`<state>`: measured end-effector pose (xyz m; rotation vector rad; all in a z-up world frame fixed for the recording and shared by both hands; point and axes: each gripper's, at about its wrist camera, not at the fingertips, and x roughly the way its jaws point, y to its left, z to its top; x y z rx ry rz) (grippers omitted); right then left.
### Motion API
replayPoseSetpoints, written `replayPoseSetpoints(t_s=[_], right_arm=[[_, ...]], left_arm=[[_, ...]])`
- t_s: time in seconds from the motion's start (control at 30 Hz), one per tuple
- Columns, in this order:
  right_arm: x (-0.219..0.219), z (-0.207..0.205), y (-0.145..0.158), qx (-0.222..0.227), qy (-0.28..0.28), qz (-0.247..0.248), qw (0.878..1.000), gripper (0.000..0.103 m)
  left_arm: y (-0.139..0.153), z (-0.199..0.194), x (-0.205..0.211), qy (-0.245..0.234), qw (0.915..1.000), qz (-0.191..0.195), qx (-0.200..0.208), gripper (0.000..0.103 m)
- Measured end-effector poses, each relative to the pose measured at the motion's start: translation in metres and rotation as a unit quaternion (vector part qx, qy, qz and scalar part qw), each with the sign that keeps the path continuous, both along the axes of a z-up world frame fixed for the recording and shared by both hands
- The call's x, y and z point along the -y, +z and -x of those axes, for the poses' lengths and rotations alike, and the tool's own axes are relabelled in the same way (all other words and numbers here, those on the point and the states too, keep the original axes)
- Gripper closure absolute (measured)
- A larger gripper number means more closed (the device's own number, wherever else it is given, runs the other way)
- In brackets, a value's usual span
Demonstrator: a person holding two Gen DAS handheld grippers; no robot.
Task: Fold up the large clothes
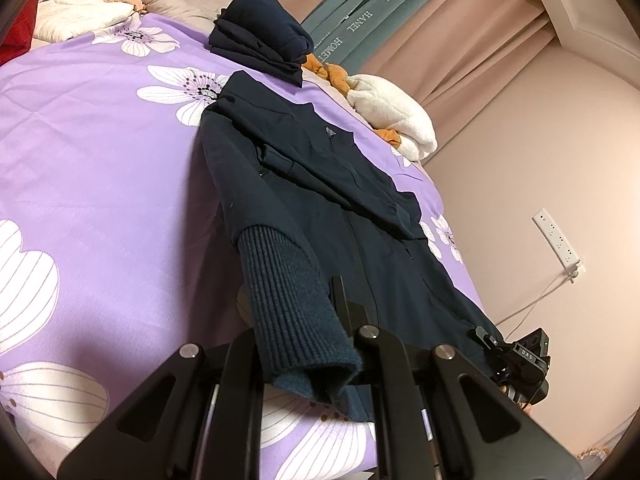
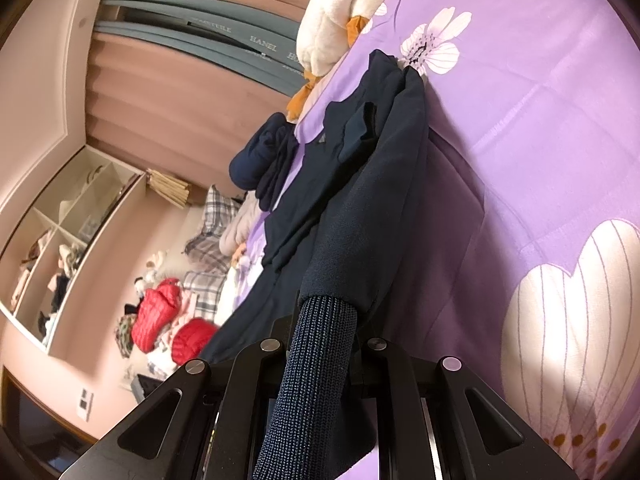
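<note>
now navy jacket [image 1: 340, 208], ribbed cuffs [image 2: 316, 364] pinched

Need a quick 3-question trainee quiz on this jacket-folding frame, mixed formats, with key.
1. True or false: the left tongs grip a ribbed cuff of the navy jacket.
2. Multiple choice: what lies beyond the jacket's collar on the purple floral bedspread? A) a folded dark garment B) a laptop C) a shoe box
3. Fill in: the right tongs hold the jacket's other ____.

Key: 1 true; 2 A; 3 cuff
</note>
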<state>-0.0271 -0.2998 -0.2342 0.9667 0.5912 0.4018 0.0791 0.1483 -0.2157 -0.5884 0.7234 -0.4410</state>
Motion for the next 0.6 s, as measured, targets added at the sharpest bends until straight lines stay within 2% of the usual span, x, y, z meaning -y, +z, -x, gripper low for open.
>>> replayPoseSetpoints(t_s=[0.5, 0.6], right_arm=[[0.0001, 0.0026, -0.0053, -0.008, -0.004, -0.002, 1.0, 0.088], [0.0005, 0.0025, -0.0057, -0.009, -0.004, -0.001, 1.0, 0.088]], left_arm=[[-0.0048, -0.0012, -0.0004, 0.006, 0.9999, 0.0, -0.016, 0.092], [-0.008, -0.0029, -0.0037, 0.012, 0.9995, 0.012, -0.027, 0.091]])
